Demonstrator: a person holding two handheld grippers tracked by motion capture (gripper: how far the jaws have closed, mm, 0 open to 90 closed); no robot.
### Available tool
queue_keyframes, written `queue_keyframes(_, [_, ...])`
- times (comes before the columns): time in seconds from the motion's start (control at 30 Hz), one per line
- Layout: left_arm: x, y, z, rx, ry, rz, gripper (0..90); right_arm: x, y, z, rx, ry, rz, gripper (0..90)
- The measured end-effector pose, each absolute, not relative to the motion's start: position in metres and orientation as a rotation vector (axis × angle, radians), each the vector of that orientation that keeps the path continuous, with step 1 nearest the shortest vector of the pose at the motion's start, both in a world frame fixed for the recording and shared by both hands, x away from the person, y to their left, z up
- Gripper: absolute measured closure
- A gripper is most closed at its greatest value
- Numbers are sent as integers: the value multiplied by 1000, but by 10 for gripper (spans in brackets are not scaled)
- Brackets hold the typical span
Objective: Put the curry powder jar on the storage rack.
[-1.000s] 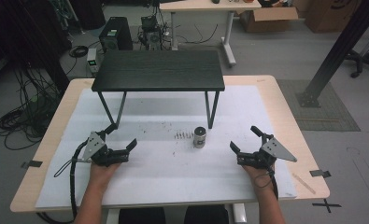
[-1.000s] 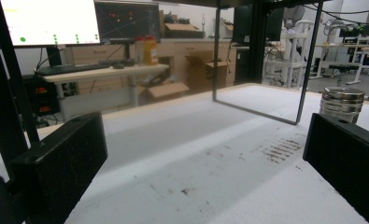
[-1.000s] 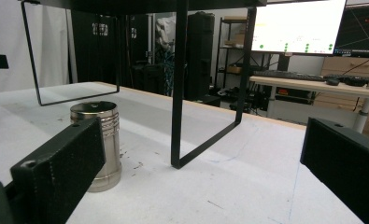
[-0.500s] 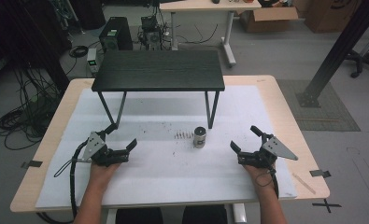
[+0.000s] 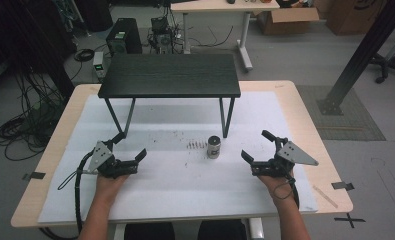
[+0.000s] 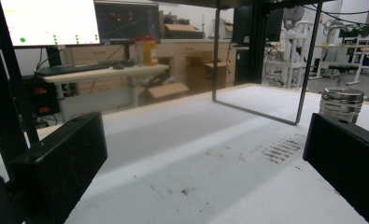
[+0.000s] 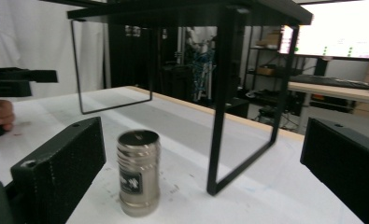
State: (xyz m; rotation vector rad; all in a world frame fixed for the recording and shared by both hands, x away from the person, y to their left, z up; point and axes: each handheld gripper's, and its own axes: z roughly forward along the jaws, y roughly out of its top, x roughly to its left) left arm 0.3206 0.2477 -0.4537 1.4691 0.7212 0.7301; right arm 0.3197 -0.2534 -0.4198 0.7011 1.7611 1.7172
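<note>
Near the tabletop's [image 5: 305, 107] front edge, the left gripper [image 5: 126, 155] rests toward the left side and the right gripper [image 5: 255, 148] toward the right, each with its jaws wide apart and holding nothing. Between them, a little farther in and nearer the right gripper, a small metal canister [image 5: 214, 147] stands upright on the white mat [image 5: 170, 187]. Beyond it stands a black stand [image 5: 170, 75], its front right leg just behind the canister.

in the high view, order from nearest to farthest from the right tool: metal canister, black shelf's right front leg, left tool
1. Small silver metal canister, just left of the right tool.
2. Right front leg of the black shelf, behind the canister.
3. Left tool, far across the white mat.
</note>
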Motion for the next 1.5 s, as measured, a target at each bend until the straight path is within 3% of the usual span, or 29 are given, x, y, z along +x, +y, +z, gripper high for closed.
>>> queue_keyframes(0.7, [320, 248, -454, 1469, 722, 732, 2, 340, -235, -381, 582, 1923, 1804, 0])
queue_keyframes(1.5, [321, 248, -454, 1468, 723, 731, 2, 361, -210, -384, 548, 2136, 1796, 0])
